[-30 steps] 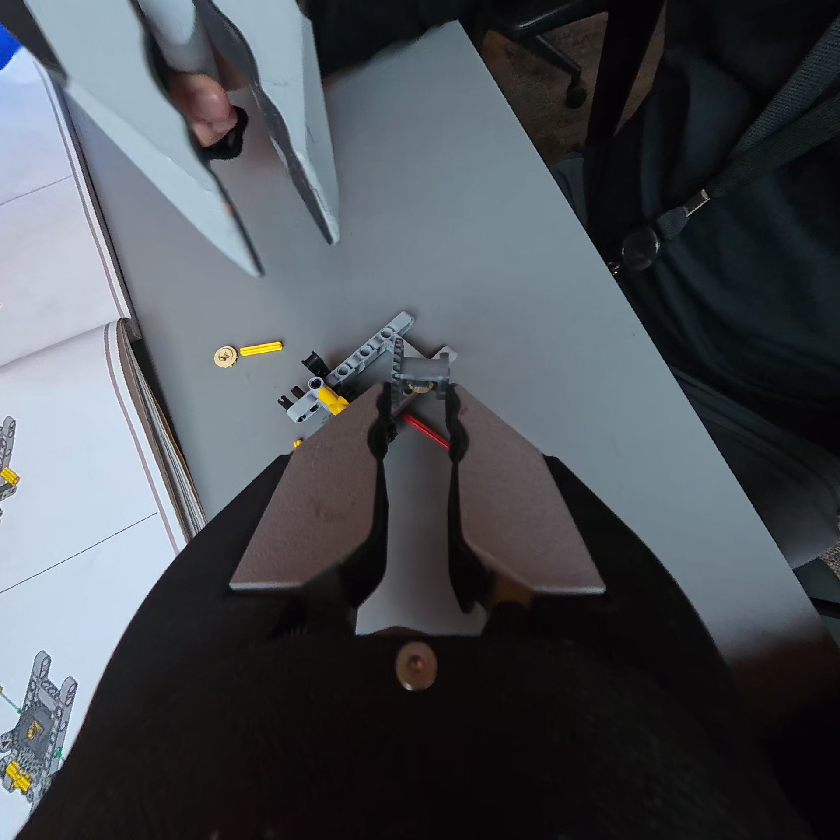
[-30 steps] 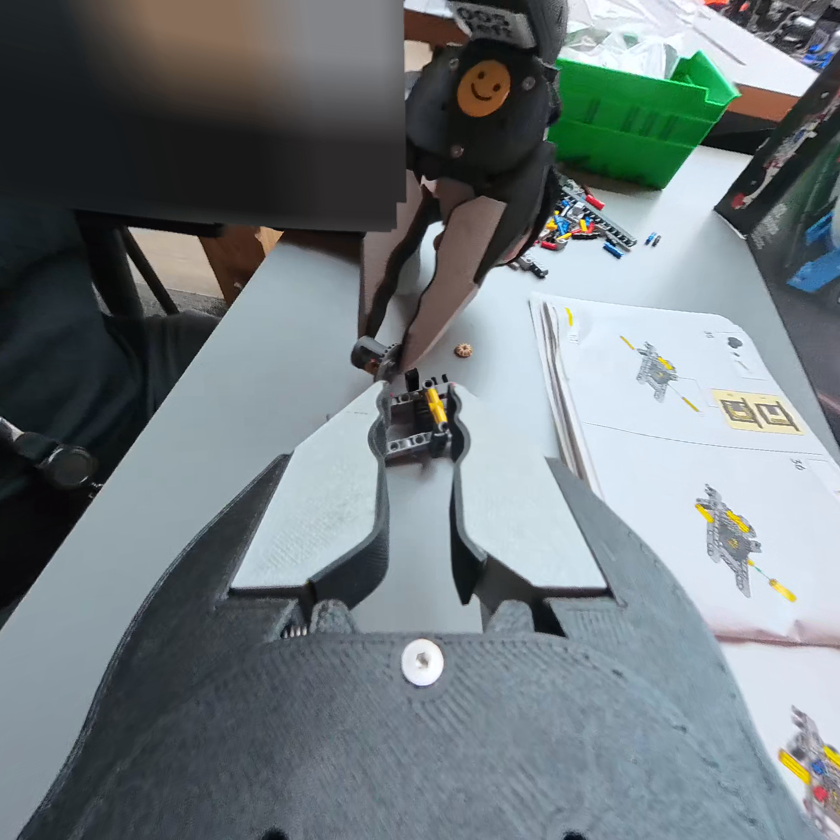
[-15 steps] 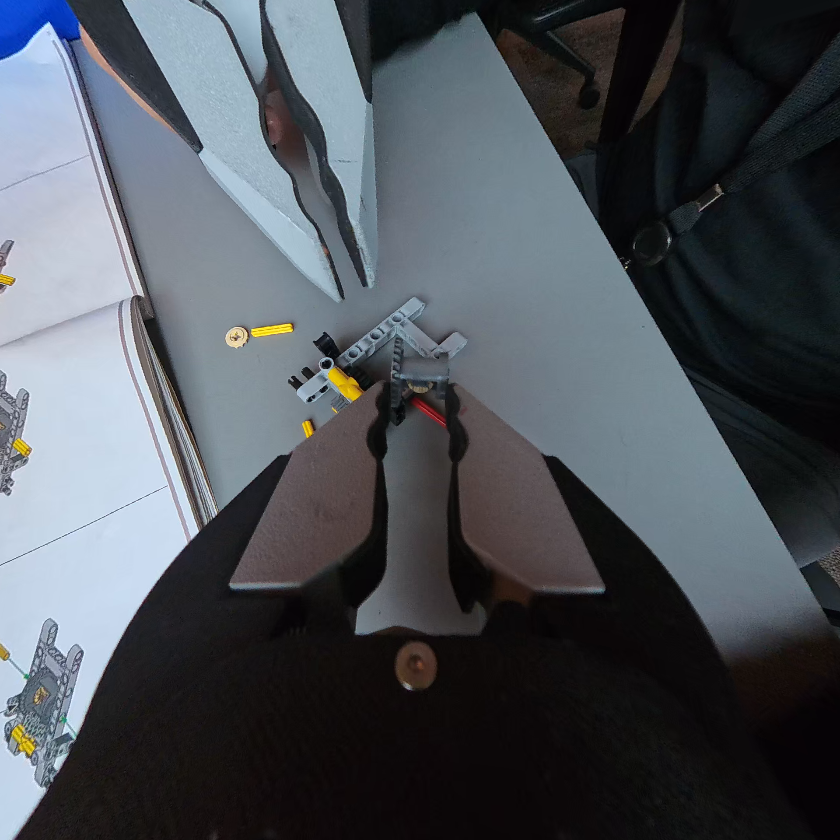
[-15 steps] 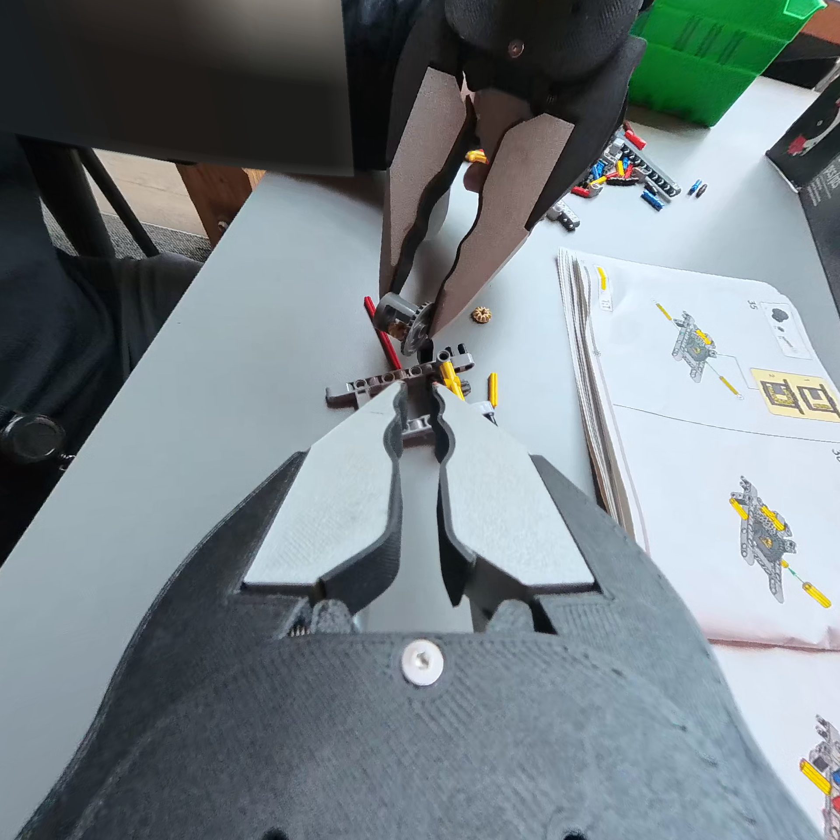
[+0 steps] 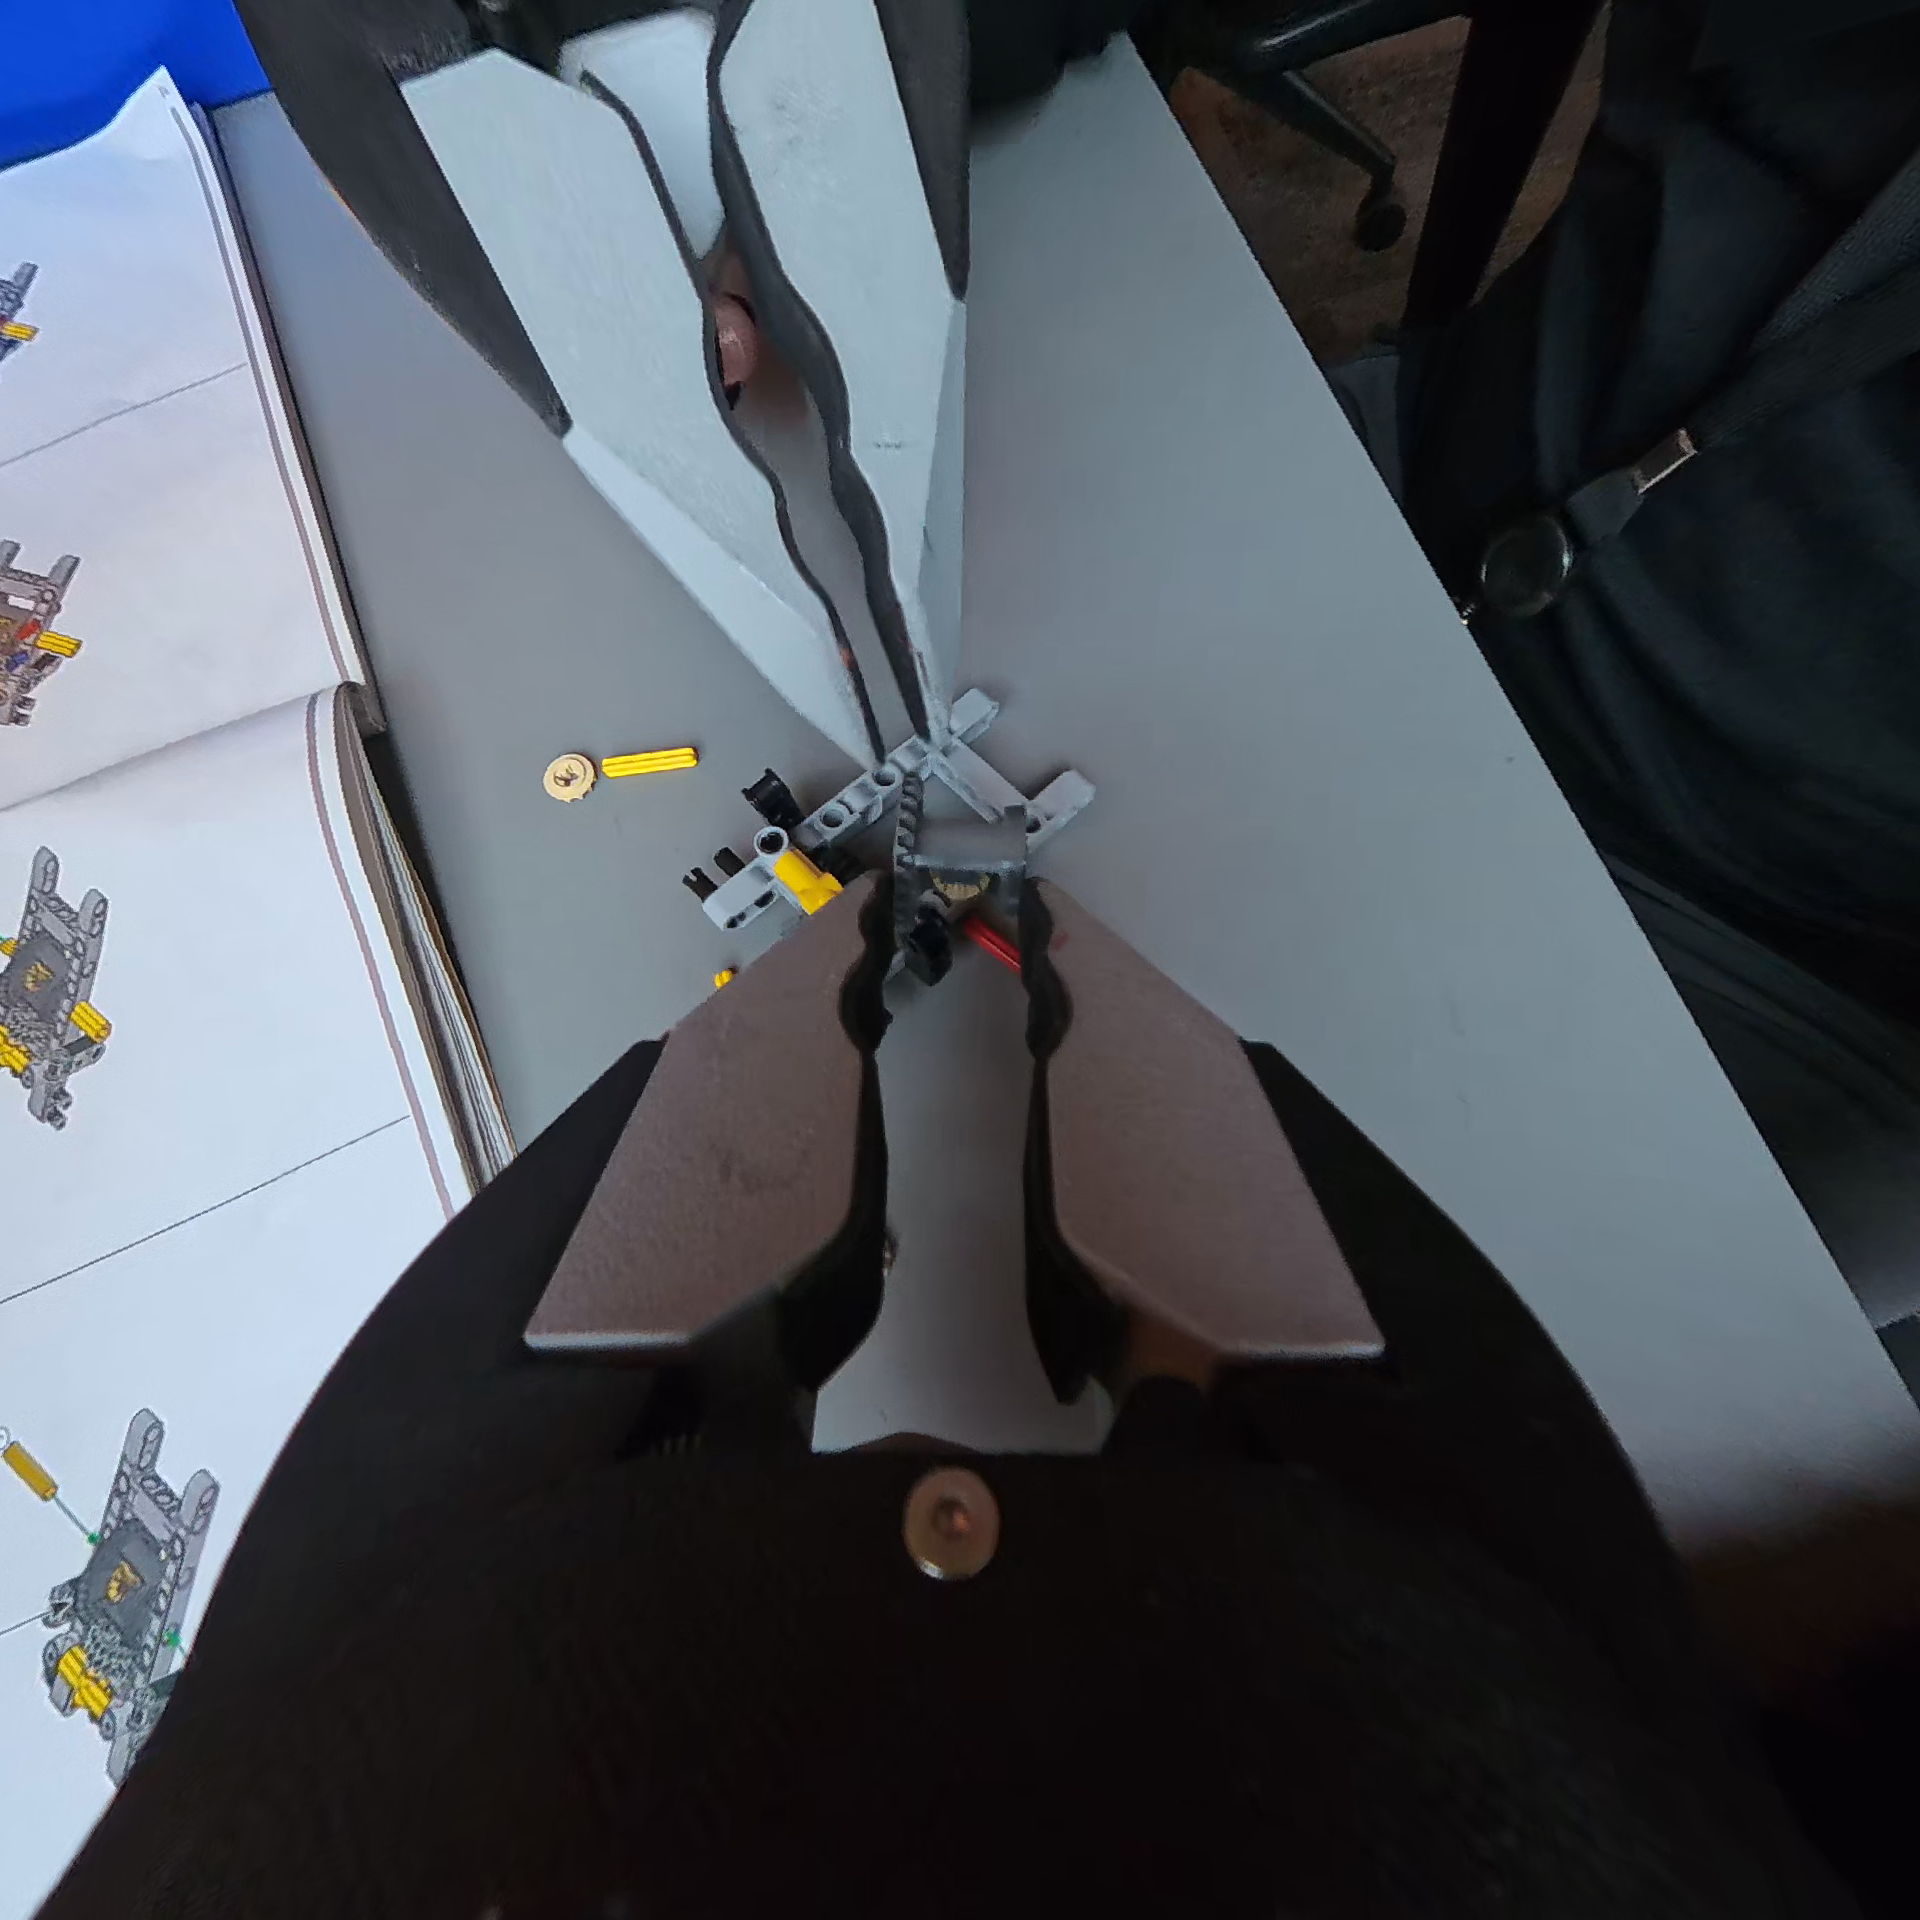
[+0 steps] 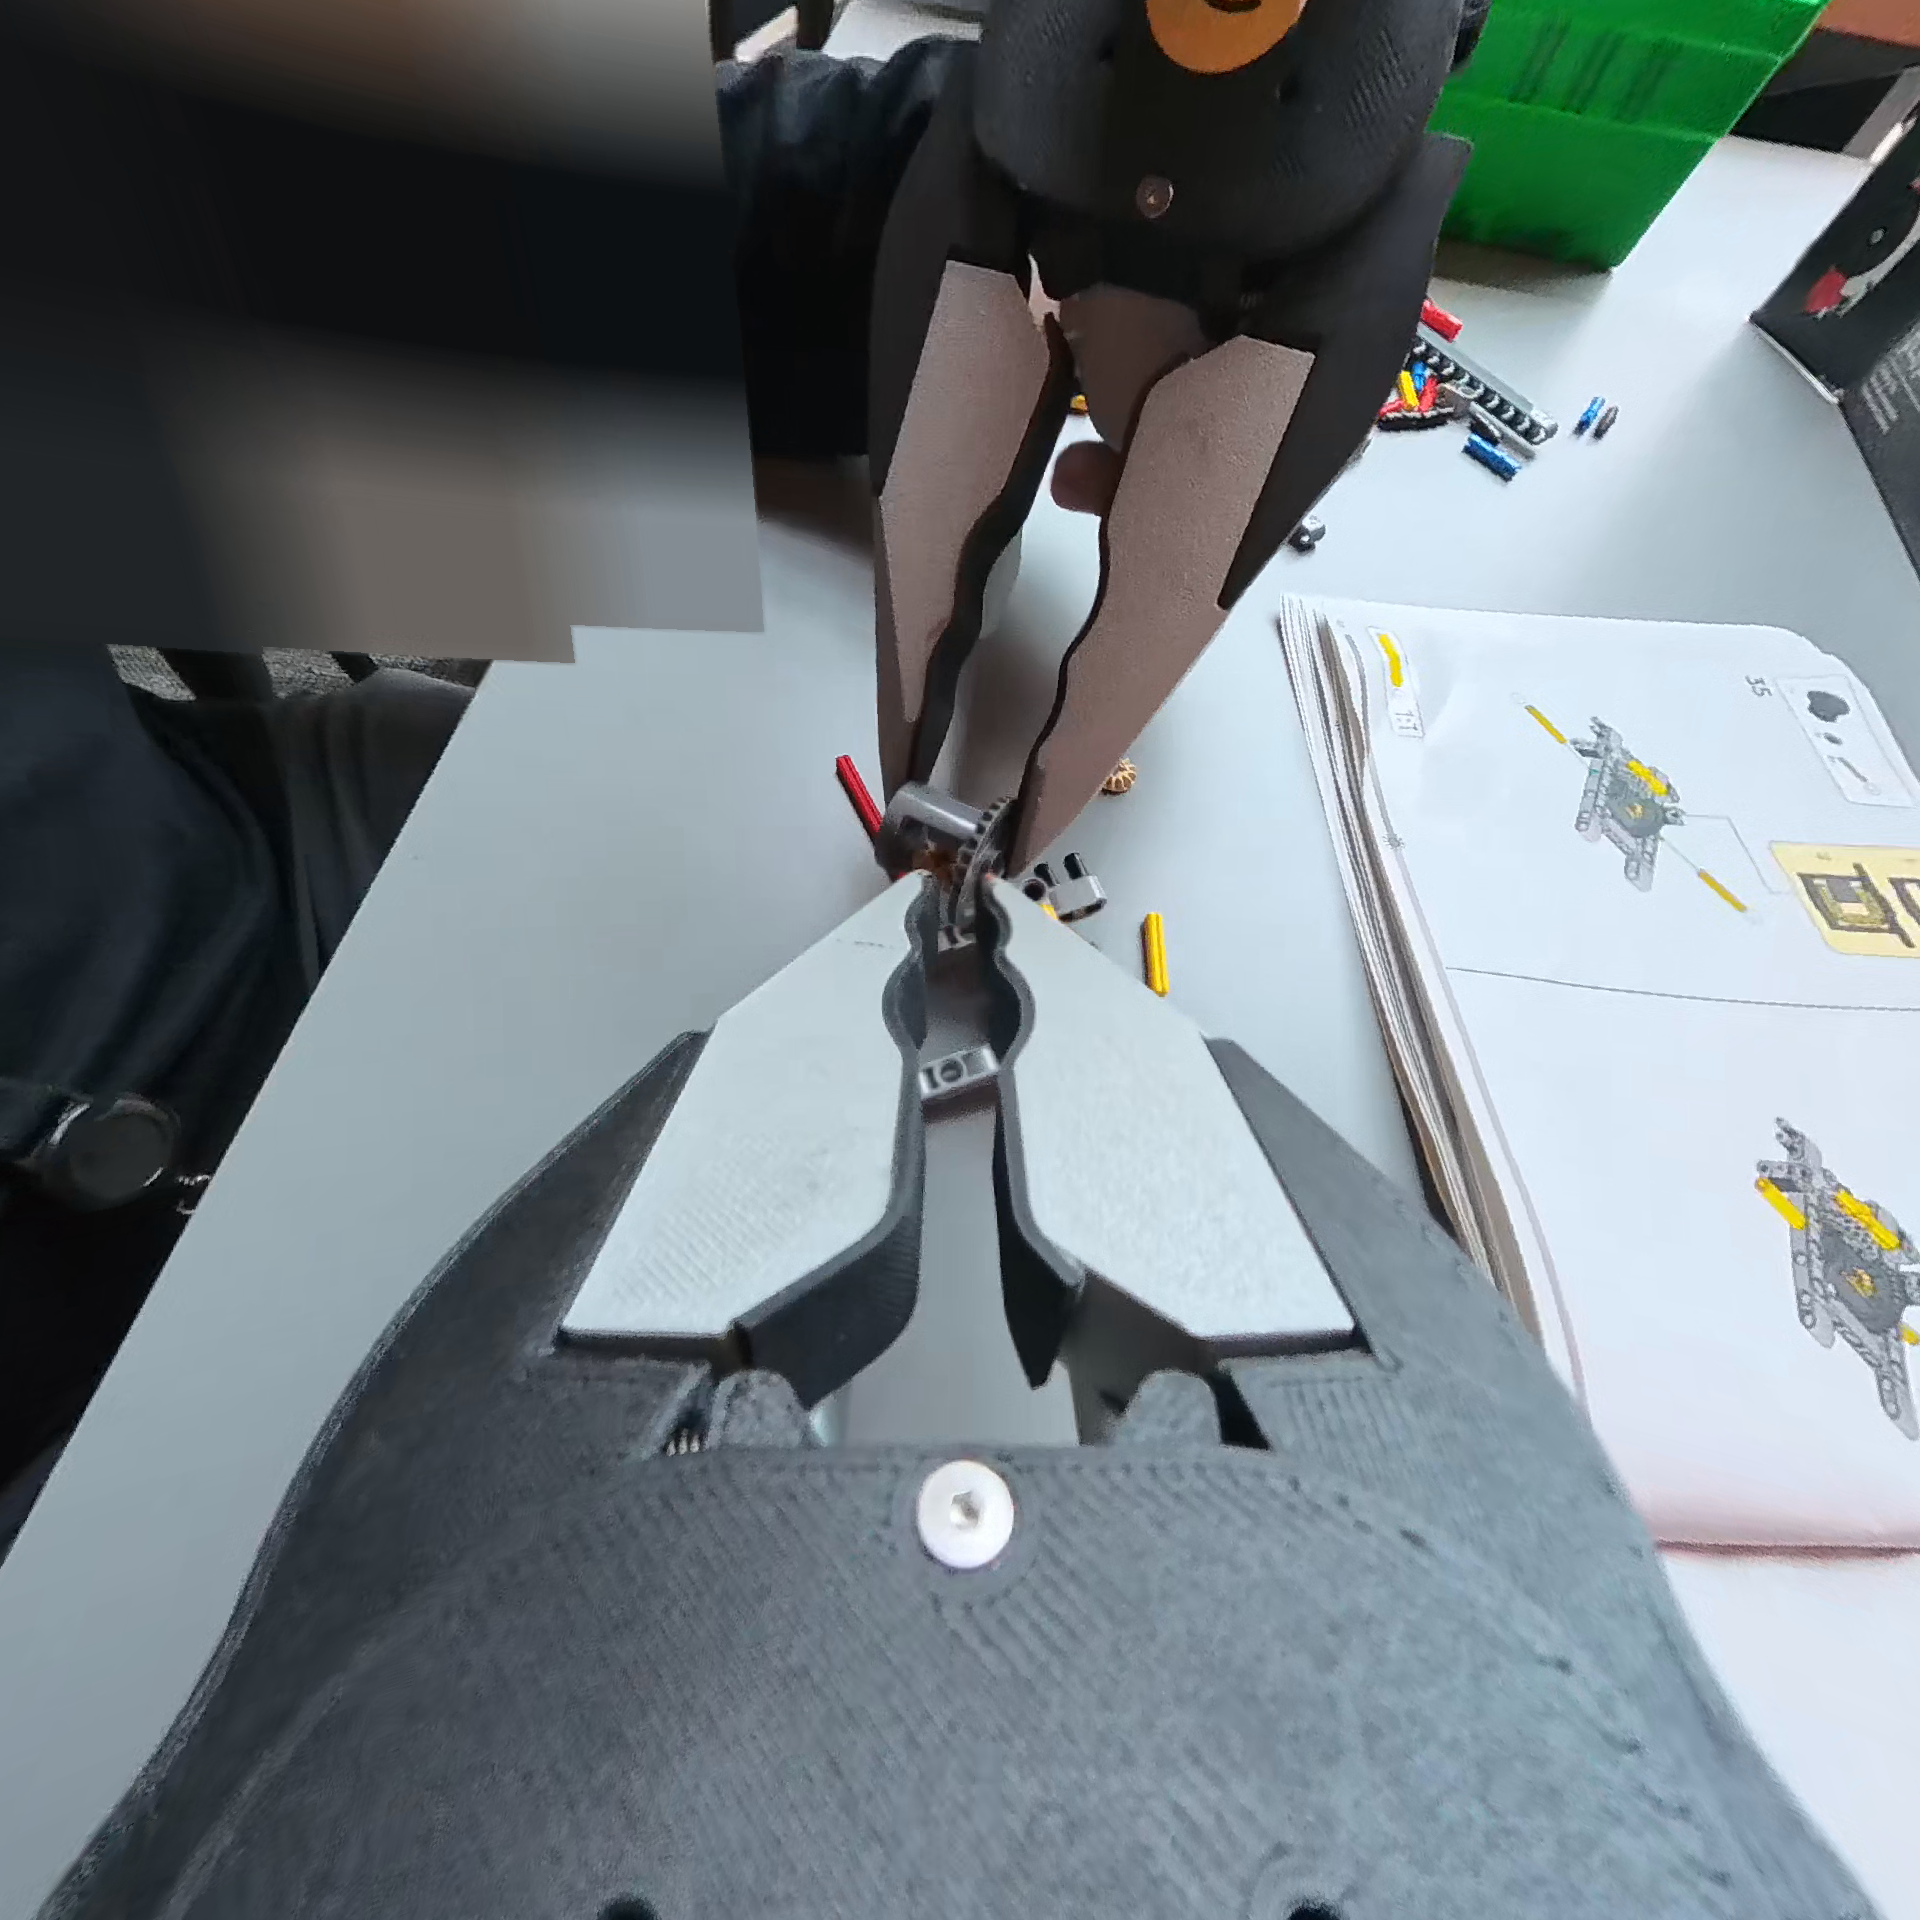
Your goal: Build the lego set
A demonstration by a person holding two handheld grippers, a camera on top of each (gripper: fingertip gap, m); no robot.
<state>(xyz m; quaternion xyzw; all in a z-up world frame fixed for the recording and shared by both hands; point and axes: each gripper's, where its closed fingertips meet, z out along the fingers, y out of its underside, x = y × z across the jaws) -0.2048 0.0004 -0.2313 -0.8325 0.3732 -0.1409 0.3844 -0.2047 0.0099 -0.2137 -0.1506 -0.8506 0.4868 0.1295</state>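
Note:
My left gripper (image 5: 951, 894), with brown fingers, is shut on a dark grey gear housing (image 5: 961, 857) that has a toothed ring and a red axle (image 5: 992, 943), held just above the grey table (image 5: 1195, 727). My right gripper (image 6: 954, 894), with light grey fingers, comes in from the opposite side and is shut on the corner of a light grey beam frame (image 5: 852, 805) with a yellow part (image 5: 805, 883). The two grippers meet tip to tip. In the right wrist view the left gripper (image 6: 951, 821) holds the housing (image 6: 935, 816) right at my right fingertips.
A tan gear (image 5: 569, 776) and a yellow axle (image 5: 649, 762) lie left of the frame. The open instruction booklet (image 5: 208, 935) lies beside them. A green bin (image 6: 1610, 125), a pile of loose parts (image 6: 1475, 395) and a dark box (image 6: 1870, 312) are farther back. A seated person (image 5: 1714, 623) is at the table edge. The tips of both grippers are at nearly the same place.
My right gripper has moved in toward the left gripper and its fingers have narrowed onto the frame's corner. The left gripper has kept hold of the gear housing, now touching the frame.

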